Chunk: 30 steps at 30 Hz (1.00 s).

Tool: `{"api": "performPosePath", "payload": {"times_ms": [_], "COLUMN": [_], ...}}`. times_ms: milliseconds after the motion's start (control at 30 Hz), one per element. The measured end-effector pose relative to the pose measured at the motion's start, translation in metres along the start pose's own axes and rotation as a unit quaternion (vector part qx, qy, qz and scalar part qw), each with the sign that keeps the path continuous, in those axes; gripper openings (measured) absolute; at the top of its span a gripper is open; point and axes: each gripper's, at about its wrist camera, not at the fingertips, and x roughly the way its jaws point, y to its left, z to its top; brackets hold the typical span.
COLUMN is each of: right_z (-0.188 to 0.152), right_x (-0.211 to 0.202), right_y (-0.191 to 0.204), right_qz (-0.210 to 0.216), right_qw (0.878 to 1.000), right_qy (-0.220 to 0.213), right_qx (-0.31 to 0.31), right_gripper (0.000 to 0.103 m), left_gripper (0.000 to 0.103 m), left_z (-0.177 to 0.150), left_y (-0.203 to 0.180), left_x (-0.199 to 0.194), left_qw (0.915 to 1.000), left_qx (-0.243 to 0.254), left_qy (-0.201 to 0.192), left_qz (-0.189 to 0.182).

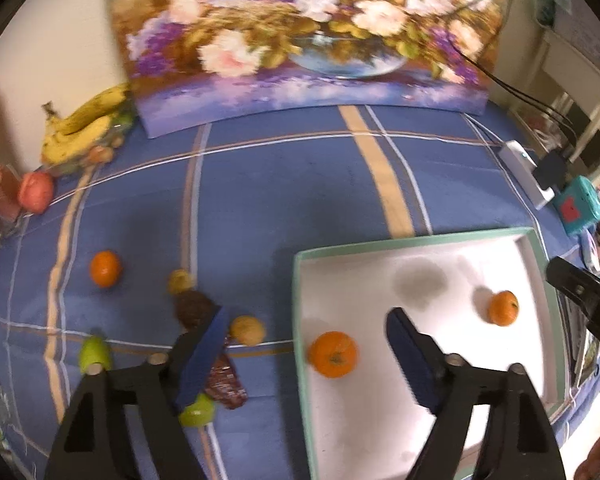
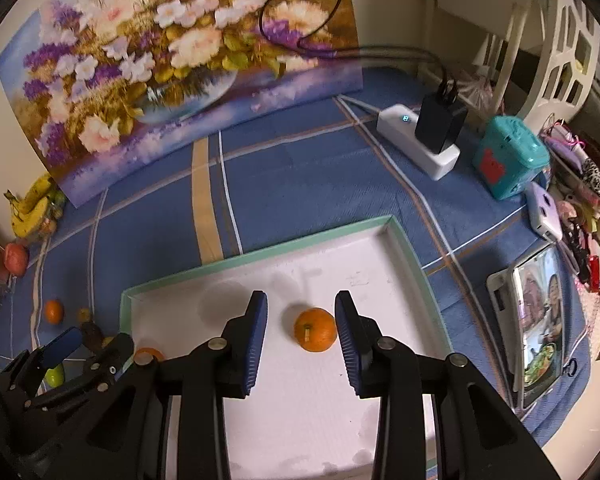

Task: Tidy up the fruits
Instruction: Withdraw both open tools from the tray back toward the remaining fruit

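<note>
A white tray with a teal rim lies on the blue checked cloth and holds two oranges. My left gripper stands open above the tray's left edge, with one orange lying free below the gap. My right gripper is open over the other orange, which rests on the tray floor between the pads, apart from them. Left of the tray, a third orange, two green pears, two yellowish fruits and a brown fruit lie loose on the cloth.
A flower painting leans at the back. Bananas and a red apple sit at the far left. A power strip with a charger, a teal box and a lit tablet crowd the right side.
</note>
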Motion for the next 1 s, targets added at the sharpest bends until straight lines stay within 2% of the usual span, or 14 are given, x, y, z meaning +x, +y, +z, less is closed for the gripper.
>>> {"api": "performPosePath", "payload": {"times_ms": [33, 67, 100, 233, 400, 533, 900, 1000], "right_z": [0.0, 0.0, 0.0, -0.002, -0.01, -0.018, -0.035, -0.041], "right_x": [-0.002, -0.006, -0.008, -0.007, -0.003, -0.006, -0.022, -0.027], "right_y": [0.0, 0.0, 0.001, 0.0, 0.002, 0.007, 0.036, 0.045], "right_qz": [-0.002, -0.006, -0.009, -0.014, -0.013, -0.008, 0.066, 0.091], "right_qw": [1.0, 1.0, 1.0, 1.0, 1.0, 1.0, 0.996, 0.992], "right_qy": [-0.003, -0.007, -0.011, -0.005, 0.004, -0.008, -0.046, -0.073], "right_qx": [-0.001, -0.003, -0.005, -0.013, -0.023, -0.03, -0.035, -0.044], "right_gripper": [0.051, 0.064, 0.07, 0.071, 0.091, 0.091, 0.091, 0.091], "left_gripper": [0.094, 0.096, 0.099, 0.103, 0.103, 0.103, 0.103, 0.103], "left_z": [-0.001, -0.002, -0.003, -0.009, -0.018, -0.024, -0.052, -0.059], "left_y": [0.004, 0.009, 0.013, 0.035, 0.064, 0.083, 0.142, 0.157], "left_x": [-0.002, -0.003, -0.005, -0.007, -0.015, -0.026, -0.054, -0.06], "left_qw": [1.0, 0.9999, 0.9997, 0.9983, 0.9951, 0.9927, 0.9783, 0.9749], "left_qx": [-0.005, -0.012, -0.018, -0.056, -0.094, -0.111, -0.19, -0.205], "left_qy": [-0.001, -0.001, -0.002, -0.001, -0.014, -0.032, -0.068, -0.071], "left_qz": [0.006, 0.012, 0.016, 0.018, 0.027, 0.034, 0.049, 0.051]}}
